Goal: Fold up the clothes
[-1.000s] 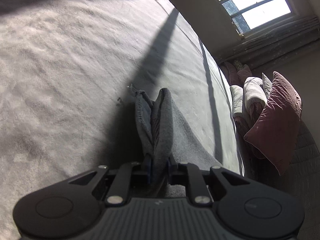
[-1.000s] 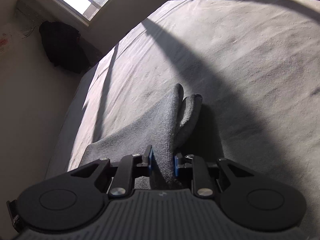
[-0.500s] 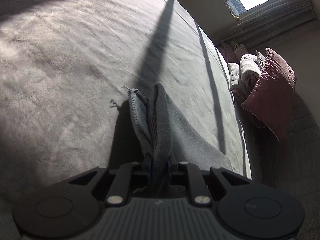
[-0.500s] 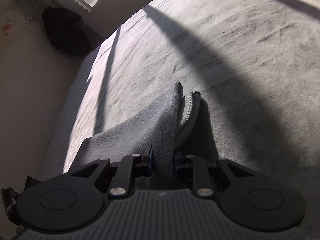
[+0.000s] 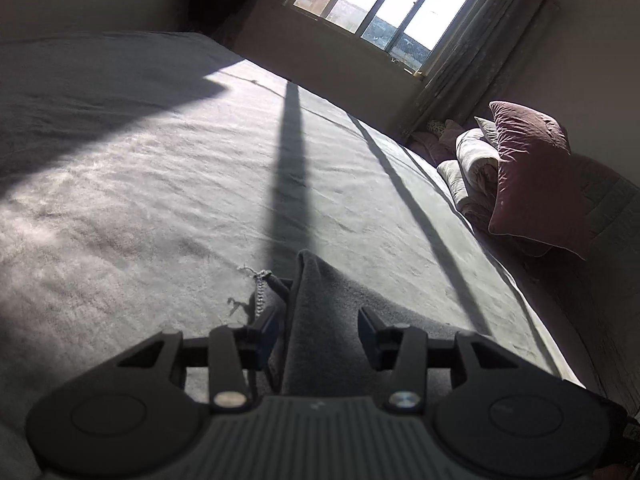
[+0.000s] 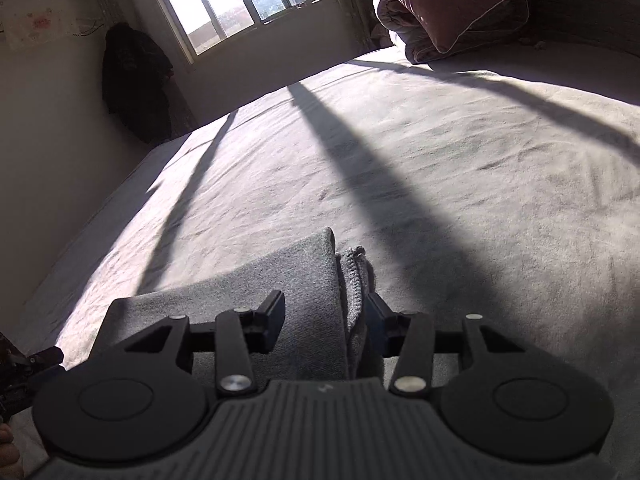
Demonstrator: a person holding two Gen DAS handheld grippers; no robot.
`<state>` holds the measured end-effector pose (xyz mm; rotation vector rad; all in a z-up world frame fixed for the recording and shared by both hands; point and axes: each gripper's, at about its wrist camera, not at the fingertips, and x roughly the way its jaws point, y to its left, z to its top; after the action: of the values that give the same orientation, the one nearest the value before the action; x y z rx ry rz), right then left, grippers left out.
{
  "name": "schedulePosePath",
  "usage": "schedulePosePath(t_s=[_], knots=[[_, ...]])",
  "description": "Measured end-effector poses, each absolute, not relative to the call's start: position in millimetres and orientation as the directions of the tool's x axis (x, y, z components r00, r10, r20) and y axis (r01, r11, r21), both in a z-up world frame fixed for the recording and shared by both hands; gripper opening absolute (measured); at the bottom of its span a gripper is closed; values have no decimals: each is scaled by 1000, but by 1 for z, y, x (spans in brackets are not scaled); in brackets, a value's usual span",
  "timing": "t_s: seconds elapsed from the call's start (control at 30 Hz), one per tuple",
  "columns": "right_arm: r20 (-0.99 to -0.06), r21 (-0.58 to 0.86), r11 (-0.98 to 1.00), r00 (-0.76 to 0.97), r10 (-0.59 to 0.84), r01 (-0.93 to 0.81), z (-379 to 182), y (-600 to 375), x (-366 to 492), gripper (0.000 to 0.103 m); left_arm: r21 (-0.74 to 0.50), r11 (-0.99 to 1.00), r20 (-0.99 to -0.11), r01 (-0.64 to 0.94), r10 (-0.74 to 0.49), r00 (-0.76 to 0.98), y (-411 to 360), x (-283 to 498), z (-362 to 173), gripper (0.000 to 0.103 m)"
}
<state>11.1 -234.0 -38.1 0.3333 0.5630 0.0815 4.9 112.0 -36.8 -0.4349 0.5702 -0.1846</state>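
Observation:
A grey knitted garment lies folded on the grey bed sheet. In the left wrist view its folded corner sits between my left gripper, whose jaws stand open around it. A frayed knit edge shows beside the left finger. In the right wrist view the same garment lies between my right gripper, also open, with the ribbed knit edge by the right finger. The cloth rests on the bed sheet.
Maroon and pale pillows are piled at the bed's right side by the wall. A bright window is at the far wall. A dark garment hangs in the corner left of the window. Pillows at upper right.
Both grippers have opened and let go of the grey garment, which now rests on the bed. Both cameras have tilted up toward the window.

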Motion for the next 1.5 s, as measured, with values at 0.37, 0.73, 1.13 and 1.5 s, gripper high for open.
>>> schedulePosePath(t_s=[0.37,0.73,1.13,1.5], knots=[[-498,-4,988,857,130,-153,-63,-167,61,52,-282,954,-509,101,-238,827,63,68,-72,46],[-488,101,991,863,128,-90,-62,-210,60,59,-325,945,-547,44,-226,806,113,65,-62,61],[-466,174,965,846,258,-198,-48,-177,34,60,-622,766,-645,-160,-386,660,157,41,-70,63],[-536,306,915,747,393,-262,-65,-153,31,16,-696,705,-586,-135,-449,675,142,27,-92,23]])
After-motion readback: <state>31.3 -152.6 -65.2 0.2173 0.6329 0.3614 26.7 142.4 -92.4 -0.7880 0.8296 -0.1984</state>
